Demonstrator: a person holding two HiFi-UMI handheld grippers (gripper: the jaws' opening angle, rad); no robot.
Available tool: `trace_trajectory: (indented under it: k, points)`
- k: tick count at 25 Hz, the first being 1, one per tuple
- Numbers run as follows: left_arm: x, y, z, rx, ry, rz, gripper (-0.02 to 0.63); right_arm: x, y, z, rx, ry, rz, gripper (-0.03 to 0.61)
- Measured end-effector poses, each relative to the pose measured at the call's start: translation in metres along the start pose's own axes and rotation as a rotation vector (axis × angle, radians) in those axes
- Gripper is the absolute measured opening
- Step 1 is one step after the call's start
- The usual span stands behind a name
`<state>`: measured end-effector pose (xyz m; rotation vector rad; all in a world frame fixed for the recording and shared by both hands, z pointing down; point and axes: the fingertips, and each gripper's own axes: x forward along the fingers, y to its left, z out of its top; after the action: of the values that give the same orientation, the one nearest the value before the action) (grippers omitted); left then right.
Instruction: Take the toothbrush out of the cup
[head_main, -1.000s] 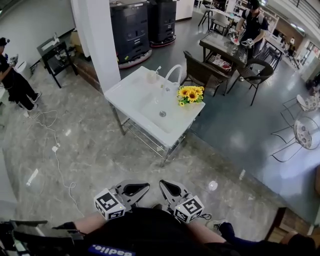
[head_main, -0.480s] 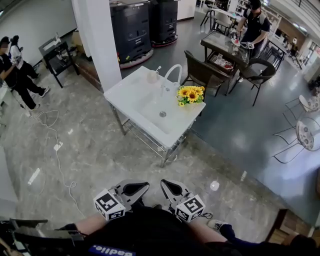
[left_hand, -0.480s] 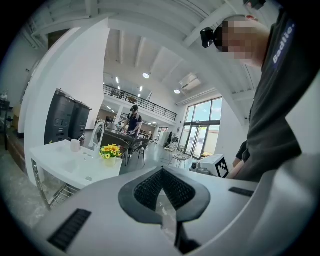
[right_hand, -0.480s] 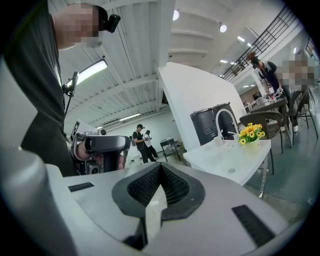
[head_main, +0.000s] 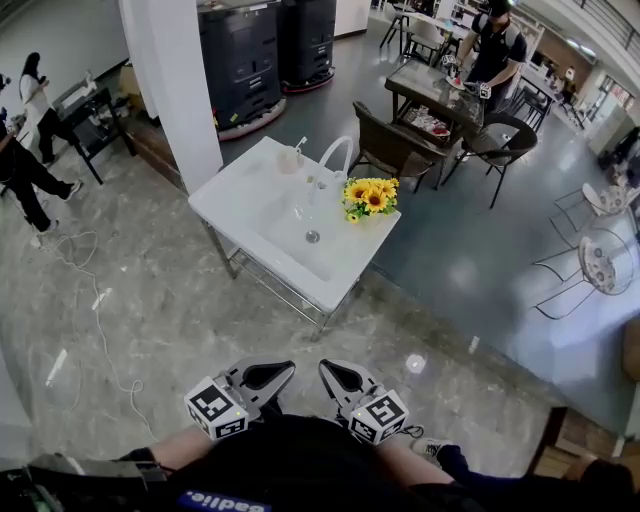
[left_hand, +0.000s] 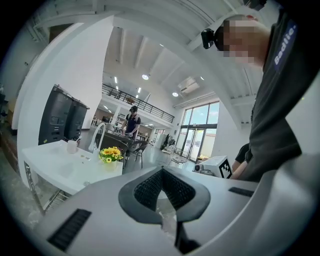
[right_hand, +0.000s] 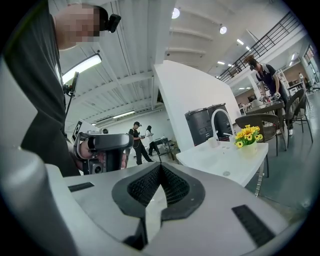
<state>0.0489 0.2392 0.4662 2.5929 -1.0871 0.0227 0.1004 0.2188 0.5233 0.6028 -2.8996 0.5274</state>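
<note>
A pale cup (head_main: 290, 157) with a toothbrush handle sticking out stands at the far corner of the white sink table (head_main: 240, 200), near the curved faucet (head_main: 335, 155). It also shows small in the left gripper view, cup (left_hand: 72, 146), and in the right gripper view, cup (right_hand: 213, 142). Both grippers are held close to my body, well short of the table. My left gripper (head_main: 290, 367) is shut with nothing in it, as its own view confirms (left_hand: 162, 171). My right gripper (head_main: 323, 366) beside it is shut and empty too (right_hand: 160, 167).
A pot of sunflowers (head_main: 368, 196) sits on the table's right edge. A white pillar (head_main: 170, 90) and dark cabinets (head_main: 240, 60) stand behind. Chairs and a dining table with a person (head_main: 495, 50) are at the back right. People (head_main: 25, 165) and a floor cable (head_main: 100, 300) are at the left.
The sink table has drifted slightly left and lower in the head view as I move toward it. The people at left have shifted. Both grippers stay shut at my waist.
</note>
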Motion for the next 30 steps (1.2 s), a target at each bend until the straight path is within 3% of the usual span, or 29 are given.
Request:
trace_trajectory:
  k: [20, 30]
  points:
    - [-0.001, 0.165, 0.053, -0.021, 0.003, -0.128, 0.002, 0.135, -0.063, 0.051, 0.056, -0.010, -0.165, 0.009]
    - [0.001, 0.193, 0.071, -0.030, -0.003, -0.187, 0.002, 0.164, -0.066, 0.072, 0.044, -0.014, -0.189, 0.009]
